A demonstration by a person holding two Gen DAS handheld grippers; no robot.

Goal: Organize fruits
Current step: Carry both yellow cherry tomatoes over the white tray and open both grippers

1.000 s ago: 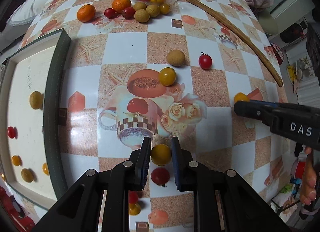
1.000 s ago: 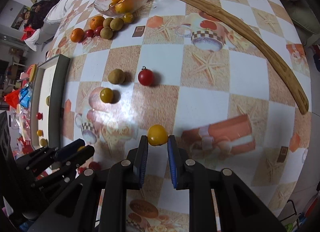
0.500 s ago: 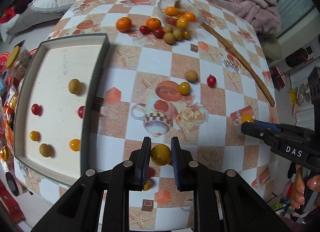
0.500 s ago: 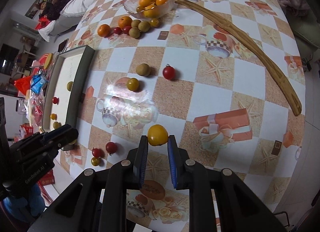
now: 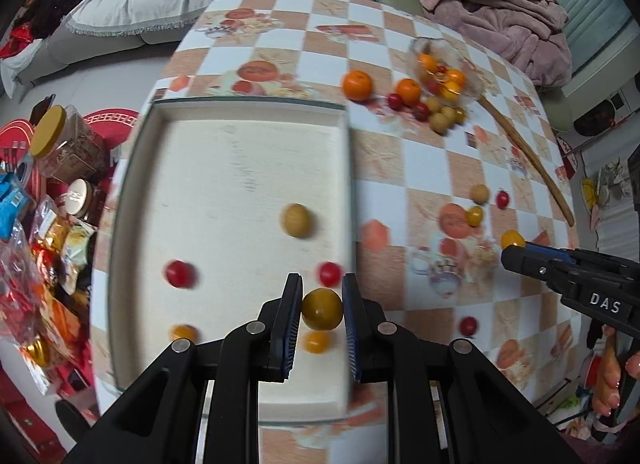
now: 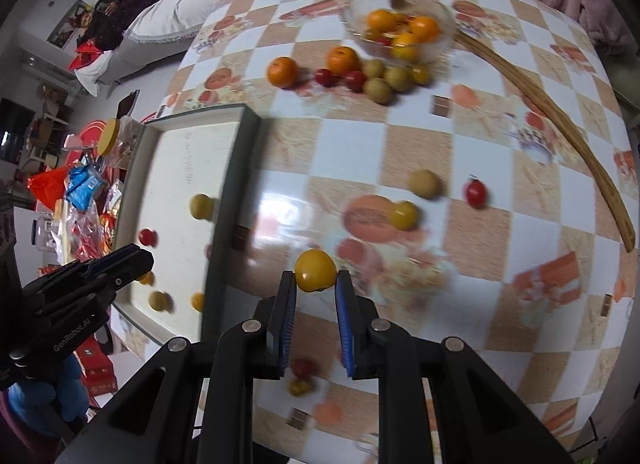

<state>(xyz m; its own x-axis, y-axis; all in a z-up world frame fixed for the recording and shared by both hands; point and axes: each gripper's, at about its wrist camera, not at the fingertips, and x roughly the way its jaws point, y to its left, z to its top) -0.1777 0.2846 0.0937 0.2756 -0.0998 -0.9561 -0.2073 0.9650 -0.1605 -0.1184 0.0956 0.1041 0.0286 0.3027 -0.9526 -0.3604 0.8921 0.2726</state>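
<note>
My left gripper (image 5: 321,300) is shut on a yellow tomato (image 5: 322,308) and hangs over the near right part of the white tray (image 5: 224,168). Several small fruits lie in that tray: a tan one (image 5: 296,219), two red tomatoes (image 5: 179,273) and yellow ones (image 5: 183,333). My right gripper (image 6: 316,284) is shut on another yellow tomato (image 6: 315,270) above the checked tablecloth (image 6: 500,168), just right of the tray's dark rim (image 6: 228,200). Seen from the left wrist, the right gripper (image 5: 516,250) and its tomato (image 5: 512,239) are at the right.
A glass bowl (image 6: 440,24) of oranges stands at the far side, with oranges, red tomatoes and tan fruits beside it. A tan fruit (image 6: 424,183), a yellow tomato (image 6: 405,215) and a red tomato (image 6: 476,193) lie mid-table. A long wooden stick (image 6: 560,120) curves along the right. Snack packets and jars (image 5: 60,184) crowd the left.
Both grippers lifted their yellow tomatoes off the table and carried them left. The left one now hangs over the tray; the right one has come close to the tray's rim.
</note>
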